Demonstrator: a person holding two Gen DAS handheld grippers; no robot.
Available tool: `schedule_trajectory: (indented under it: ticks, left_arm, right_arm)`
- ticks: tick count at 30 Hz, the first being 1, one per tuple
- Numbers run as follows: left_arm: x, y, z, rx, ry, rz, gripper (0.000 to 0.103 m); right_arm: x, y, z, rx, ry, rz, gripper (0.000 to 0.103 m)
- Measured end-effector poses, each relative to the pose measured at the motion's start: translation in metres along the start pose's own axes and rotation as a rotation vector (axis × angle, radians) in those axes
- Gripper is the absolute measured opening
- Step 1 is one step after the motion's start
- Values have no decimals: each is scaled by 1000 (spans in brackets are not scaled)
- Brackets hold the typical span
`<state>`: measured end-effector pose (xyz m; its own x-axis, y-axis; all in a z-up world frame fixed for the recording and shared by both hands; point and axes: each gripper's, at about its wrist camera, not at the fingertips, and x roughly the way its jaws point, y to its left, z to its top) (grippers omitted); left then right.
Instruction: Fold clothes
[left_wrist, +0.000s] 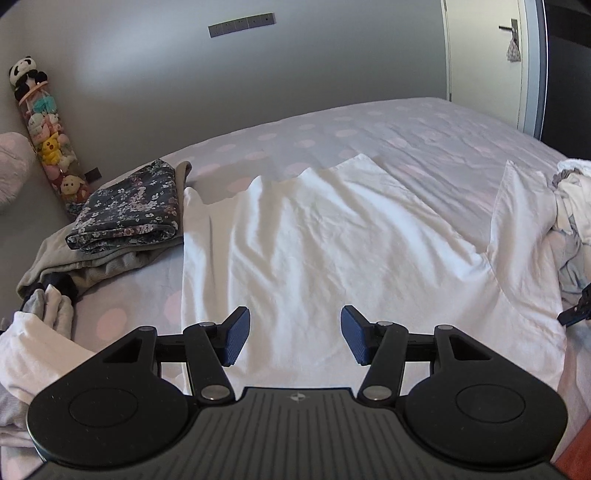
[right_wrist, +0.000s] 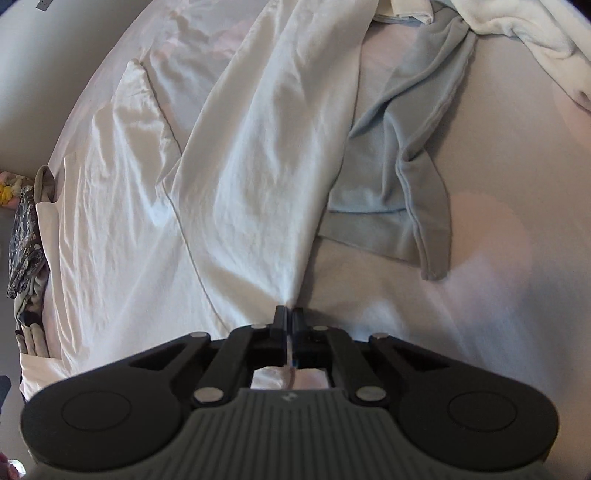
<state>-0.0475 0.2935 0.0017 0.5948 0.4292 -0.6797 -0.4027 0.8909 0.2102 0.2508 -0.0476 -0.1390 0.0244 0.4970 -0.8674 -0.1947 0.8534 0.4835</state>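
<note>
A white T-shirt (left_wrist: 332, 240) lies spread on the bed, wrinkled, one sleeve sticking out to the right. My left gripper (left_wrist: 295, 338) hovers above its near hem, open, its blue pads (left_wrist: 238, 341) apart with nothing between them. In the right wrist view the same white T-shirt (right_wrist: 236, 177) stretches away from me, and my right gripper (right_wrist: 289, 314) is shut on a pinched corner of its edge; the cloth fans out from the fingertips. The right gripper's tip shows at the far right edge of the left wrist view (left_wrist: 576, 310).
A folded floral garment (left_wrist: 129, 210) sits on grey clothes at the left. A pale blue garment (right_wrist: 402, 158) and a white fleecy piece (right_wrist: 524, 33) lie right of the shirt. The polka-dot bedsheet (left_wrist: 388, 125) meets a grey wall; a tube of plush toys (left_wrist: 48, 140) leans in the corner.
</note>
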Motion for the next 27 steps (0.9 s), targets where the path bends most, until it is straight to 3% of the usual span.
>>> schedule_trajectory:
  ticks: [5, 8, 11, 14, 18, 21, 23, 27]
  left_arm:
    - [-16, -11, -9, 47, 57, -7, 53]
    - [-20, -13, -20, 87, 80, -68, 53]
    - [-19, -14, -36, 136, 118, -134, 53]
    - [-15, -18, -56, 239, 158, -171, 53]
    - [-14, -28, -77, 462, 194, -229, 53]
    - [-15, -37, -92, 632, 220, -288, 53]
    - [-13, -42, -102, 717, 246, -338, 53]
    - [-8, -48, -130, 863, 291, -412, 53]
  right_arm:
    - [-2, -11, 7, -59, 47, -77, 0]
    - [-5, -19, 12, -50, 56, -27, 3]
    - [-19, -6, 10, -186, 54, 23, 8]
    - [-29, 16, -4, -353, 53, 59, 25]
    - [-34, 61, -40, -674, 52, 30, 30]
    - [-28, 95, -76, -945, 71, 7, 42]
    - [-20, 118, -97, -1129, 79, -32, 45]
    - [-5, 130, -137, -1479, 180, -125, 46]
